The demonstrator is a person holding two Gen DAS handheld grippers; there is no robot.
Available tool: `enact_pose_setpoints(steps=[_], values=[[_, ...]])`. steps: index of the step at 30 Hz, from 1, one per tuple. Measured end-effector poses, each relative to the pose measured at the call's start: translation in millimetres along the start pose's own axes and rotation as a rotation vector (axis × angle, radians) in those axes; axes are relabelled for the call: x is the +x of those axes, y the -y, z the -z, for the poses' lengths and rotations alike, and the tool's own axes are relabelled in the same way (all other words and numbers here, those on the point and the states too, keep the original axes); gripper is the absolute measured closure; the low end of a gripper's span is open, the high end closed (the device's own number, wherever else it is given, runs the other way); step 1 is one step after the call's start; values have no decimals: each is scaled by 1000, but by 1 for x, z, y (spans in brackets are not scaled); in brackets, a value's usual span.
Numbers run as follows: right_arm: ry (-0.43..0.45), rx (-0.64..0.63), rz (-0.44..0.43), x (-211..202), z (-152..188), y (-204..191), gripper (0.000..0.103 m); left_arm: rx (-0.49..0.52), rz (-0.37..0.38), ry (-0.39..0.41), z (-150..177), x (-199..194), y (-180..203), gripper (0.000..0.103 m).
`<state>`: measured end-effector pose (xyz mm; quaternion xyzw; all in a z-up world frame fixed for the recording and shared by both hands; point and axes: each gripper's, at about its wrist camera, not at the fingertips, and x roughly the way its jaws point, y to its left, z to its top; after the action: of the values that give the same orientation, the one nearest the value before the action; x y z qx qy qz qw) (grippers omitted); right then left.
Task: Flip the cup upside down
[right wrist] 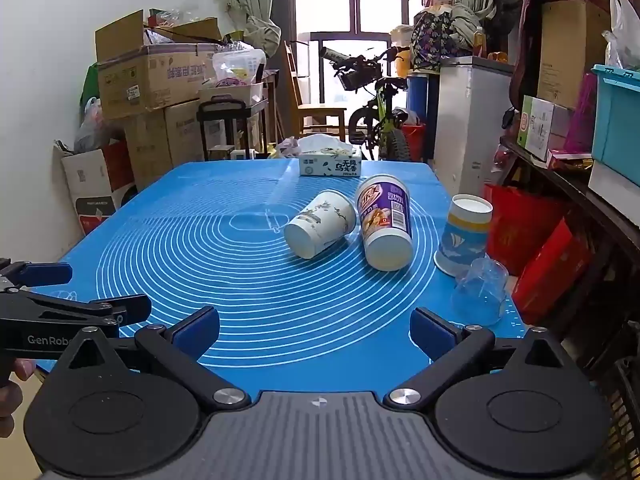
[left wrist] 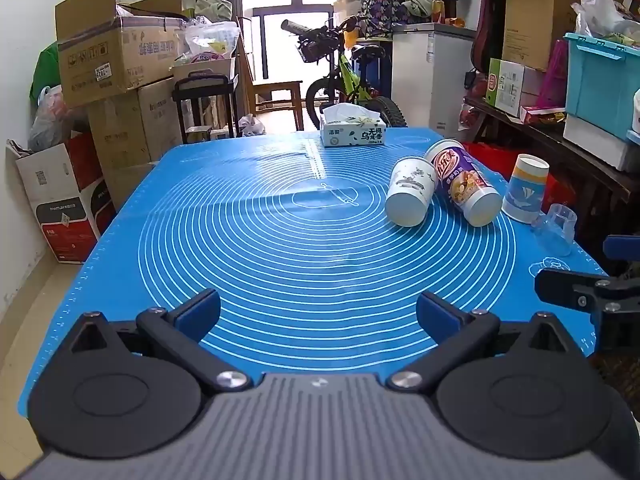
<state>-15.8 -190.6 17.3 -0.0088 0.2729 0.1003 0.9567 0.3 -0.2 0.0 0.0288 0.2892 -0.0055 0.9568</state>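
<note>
On the blue mat (left wrist: 280, 248) (right wrist: 240, 264), a white paper cup (left wrist: 410, 192) (right wrist: 320, 224) and a purple milk-tea cup (left wrist: 466, 182) (right wrist: 386, 228) lie on their sides, bases toward me. A blue-and-white paper cup (left wrist: 525, 188) (right wrist: 464, 232) stands upside down at the right. A clear plastic cup (left wrist: 556, 230) (right wrist: 480, 296) stands upside down near the right edge. My left gripper (left wrist: 318, 314) is open and empty above the mat's near side. My right gripper (right wrist: 316, 326) is open and empty, well short of the cups.
A tissue box (left wrist: 352, 128) (right wrist: 330, 164) sits at the mat's far edge. Cardboard boxes (left wrist: 116, 64) stack on the left. A bicycle (left wrist: 348, 76) stands behind the table. A cluttered shelf (right wrist: 580, 184) runs along the right.
</note>
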Motion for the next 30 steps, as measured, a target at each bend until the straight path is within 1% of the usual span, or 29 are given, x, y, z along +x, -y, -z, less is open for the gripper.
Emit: enact_pose_setpoints(steps=[30], values=[[-3, -12, 13, 1, 2, -3, 0, -20, 2, 13, -1, -5, -3, 0]])
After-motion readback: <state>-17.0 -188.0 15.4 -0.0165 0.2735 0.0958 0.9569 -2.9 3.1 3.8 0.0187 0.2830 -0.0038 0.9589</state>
